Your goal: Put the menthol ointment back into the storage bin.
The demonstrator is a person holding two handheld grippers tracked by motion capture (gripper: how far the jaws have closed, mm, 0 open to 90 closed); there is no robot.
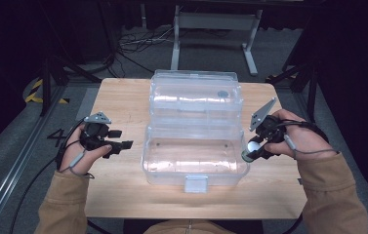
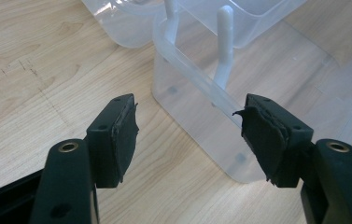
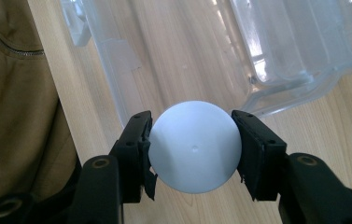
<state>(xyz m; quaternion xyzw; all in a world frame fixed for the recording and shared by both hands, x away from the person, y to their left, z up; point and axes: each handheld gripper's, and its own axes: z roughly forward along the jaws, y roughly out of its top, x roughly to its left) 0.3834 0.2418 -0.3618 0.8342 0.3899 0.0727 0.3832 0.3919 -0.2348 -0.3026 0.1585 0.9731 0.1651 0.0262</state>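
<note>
A clear plastic storage box [image 1: 194, 163] stands open mid-table, its lid [image 1: 196, 95] folded back behind it. My right gripper [image 1: 251, 151] is at the box's right wall, shut on a white round object [image 3: 193, 145] that sits squeezed between both pads. That white round object [image 1: 254, 146] shows pale at the fingertips from above. My left gripper [image 1: 120, 141] hovers left of the box, open with nothing between its jaws. In the left gripper view the left gripper [image 2: 190, 135] faces the box's near corner [image 2: 201, 116] and a white hinge post [image 2: 224, 42].
The wooden table [image 1: 123, 102] has bare room left and right of the box. A grey latch [image 1: 195, 184] hangs at the box's front. A small dark disc [image 1: 222, 93] lies in the lid. A table frame and cables stand on the floor behind.
</note>
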